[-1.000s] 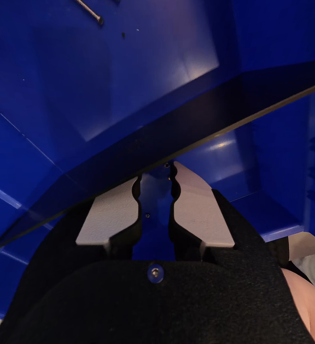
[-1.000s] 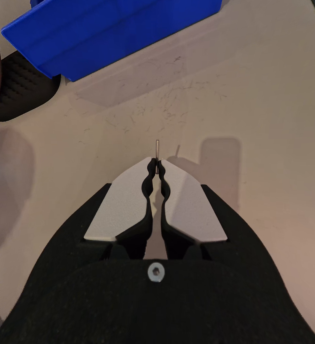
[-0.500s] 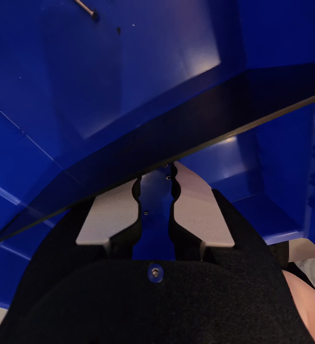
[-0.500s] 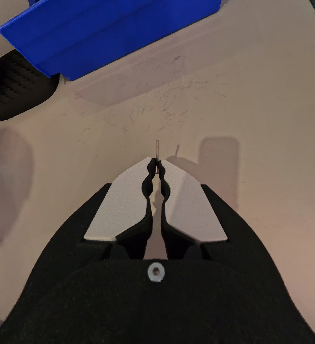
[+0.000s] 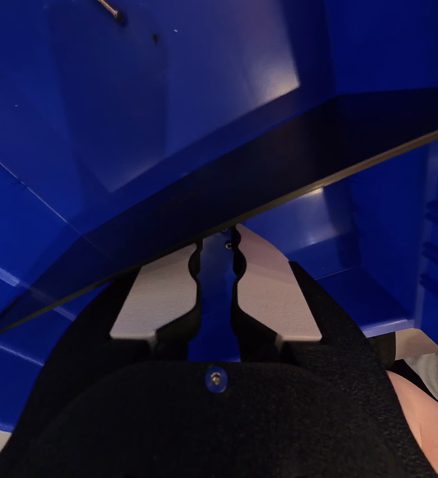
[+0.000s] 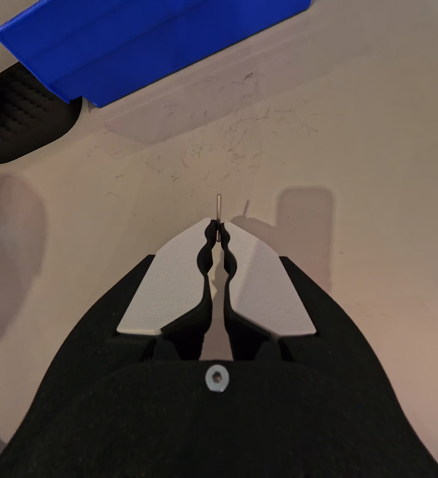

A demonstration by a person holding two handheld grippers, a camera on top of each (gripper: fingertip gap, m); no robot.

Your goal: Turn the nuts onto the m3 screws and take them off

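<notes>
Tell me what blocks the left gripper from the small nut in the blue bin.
A dark divider panel crosses the blue bin above the left gripper, hiding its left fingertip. The nut lies in the open gap beside the right finger, below the panel's edge. Nothing visible stands between them.

The left wrist view looks along its fingers (image 5: 161,289) close into a blue bin (image 5: 135,103); the right wrist view looks down past its fingers (image 6: 171,279) at the table (image 6: 368,129), the same bin (image 6: 135,46) far ahead.

Scratched beige tabletop (image 6: 368,129), soft shadows; blue bin (image 6: 135,46) at rear.
</notes>
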